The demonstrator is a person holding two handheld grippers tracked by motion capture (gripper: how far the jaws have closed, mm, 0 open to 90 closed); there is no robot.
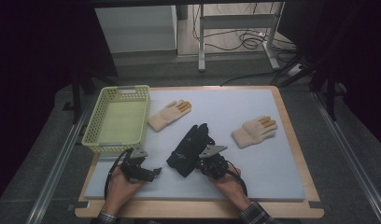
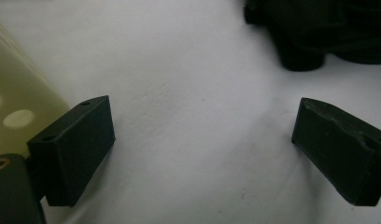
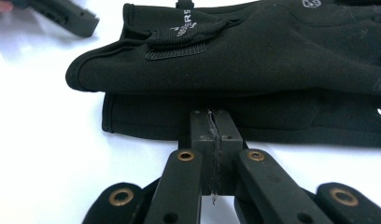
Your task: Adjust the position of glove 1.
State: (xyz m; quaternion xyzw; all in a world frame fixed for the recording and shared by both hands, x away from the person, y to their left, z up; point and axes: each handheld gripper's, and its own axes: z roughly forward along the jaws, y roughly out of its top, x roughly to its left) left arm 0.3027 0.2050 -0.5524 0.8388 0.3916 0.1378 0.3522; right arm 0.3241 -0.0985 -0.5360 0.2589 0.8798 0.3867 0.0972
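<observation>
High view: the pale yellow perforated plastic basket (image 1: 117,120) sits at the left end of the white foam mat (image 1: 272,172), and I see nothing inside it, just its bare floor. Two cream knitted gloves with orange fingertips lie flat on the mat, one (image 1: 169,115) just right of the basket, the other (image 1: 254,131) well off toward the right edge.

The pair of black fabric gloves (image 1: 190,149) lies near the middle of the mat, stacked one on the other, fingers pointing away from me and cuffs toward me. In the right gripper view the pair (image 3: 254,60) shows a soft matte cloth, a stitched wrist tab with small white lettering (too small to read), and the lower glove's cuff edge sticking out beneath the upper one.

My right gripper (image 1: 208,159) has its jaws pressed together at that lower edge; whether any cloth is pinched between them I cannot tell.

My left gripper (image 1: 149,174) rests low beside the basket's near corner, jaws spread wide over bare mat, holding nothing.
</observation>
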